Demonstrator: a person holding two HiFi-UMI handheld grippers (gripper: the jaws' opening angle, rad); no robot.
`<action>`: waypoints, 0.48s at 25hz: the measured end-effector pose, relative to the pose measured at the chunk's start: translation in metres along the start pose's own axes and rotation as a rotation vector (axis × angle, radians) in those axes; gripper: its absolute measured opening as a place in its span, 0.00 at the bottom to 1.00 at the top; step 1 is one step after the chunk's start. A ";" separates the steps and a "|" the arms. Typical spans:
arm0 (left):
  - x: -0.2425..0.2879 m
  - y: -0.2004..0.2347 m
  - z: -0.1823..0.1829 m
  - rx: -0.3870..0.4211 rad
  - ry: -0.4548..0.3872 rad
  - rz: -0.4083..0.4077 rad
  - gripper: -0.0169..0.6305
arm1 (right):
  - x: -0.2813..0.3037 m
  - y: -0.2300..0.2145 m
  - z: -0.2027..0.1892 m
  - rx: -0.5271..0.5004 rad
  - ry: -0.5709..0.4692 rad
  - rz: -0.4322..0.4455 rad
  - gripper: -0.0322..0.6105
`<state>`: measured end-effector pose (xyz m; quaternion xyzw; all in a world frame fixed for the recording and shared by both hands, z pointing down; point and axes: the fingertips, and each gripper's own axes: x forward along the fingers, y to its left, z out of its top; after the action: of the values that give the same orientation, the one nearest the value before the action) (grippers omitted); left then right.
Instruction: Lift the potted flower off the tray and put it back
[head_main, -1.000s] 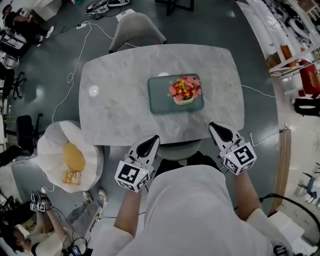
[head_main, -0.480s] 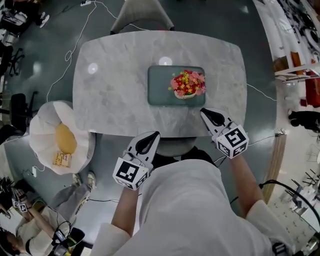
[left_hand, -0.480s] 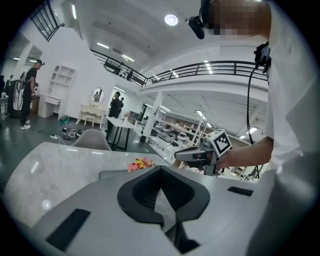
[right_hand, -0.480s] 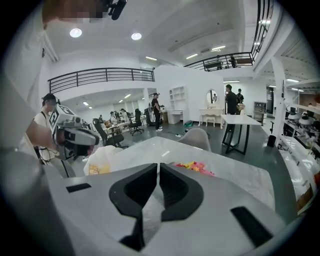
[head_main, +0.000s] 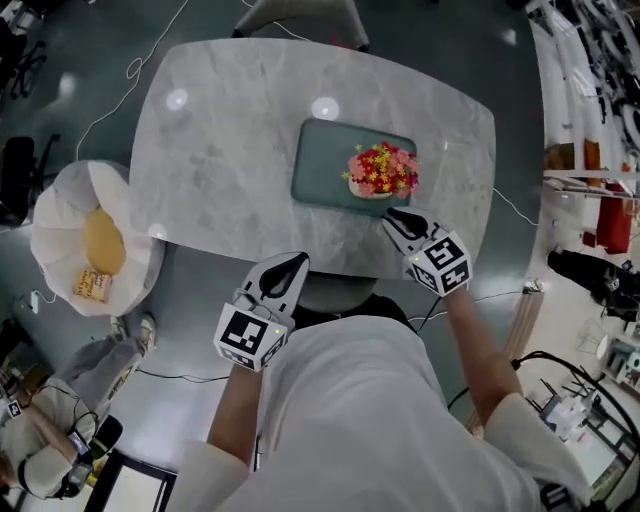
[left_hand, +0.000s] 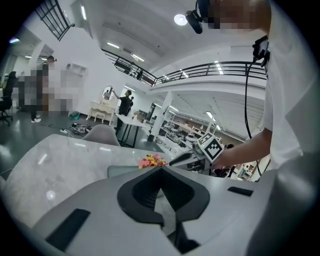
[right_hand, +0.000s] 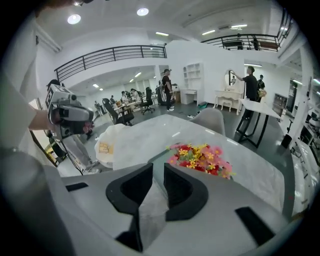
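The potted flower (head_main: 382, 170), red, pink and yellow blooms in a pale pot, stands on the right half of the grey-green tray (head_main: 325, 170) on the marble table (head_main: 220, 150). My right gripper (head_main: 388, 213) hovers over the table's near edge, just short of the flower (right_hand: 200, 159). Its jaws have just been opening; they stand apart with nothing between them (right_hand: 158, 167). My left gripper (head_main: 297, 258) hangs off the table's near edge, above the chair, its jaws together and empty (left_hand: 160, 169). The left gripper view shows the flower (left_hand: 151, 161) beyond.
A white round seat (head_main: 60, 200) with a yellow cushion stands on the floor left of the table. A grey chair (head_main: 330, 295) is tucked under the near edge. Cables run over the floor at the far left.
My right gripper has moved forward and down, from off the table's edge to just in front of the flower, and its jaws have parted. The left gripper has sunk a little.
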<state>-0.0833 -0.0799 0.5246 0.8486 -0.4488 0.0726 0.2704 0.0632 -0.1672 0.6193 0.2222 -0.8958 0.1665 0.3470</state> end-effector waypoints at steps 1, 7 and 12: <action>0.001 0.004 -0.001 0.003 0.004 0.008 0.03 | 0.008 -0.002 -0.003 -0.021 0.025 0.006 0.17; 0.001 0.024 -0.006 -0.011 0.020 0.043 0.03 | 0.053 -0.018 -0.023 -0.164 0.194 0.015 0.18; 0.002 0.037 -0.010 -0.024 0.031 0.056 0.03 | 0.084 -0.030 -0.045 -0.285 0.356 0.012 0.20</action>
<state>-0.1102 -0.0928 0.5482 0.8312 -0.4690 0.0882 0.2853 0.0478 -0.1958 0.7133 0.1329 -0.8363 0.0767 0.5264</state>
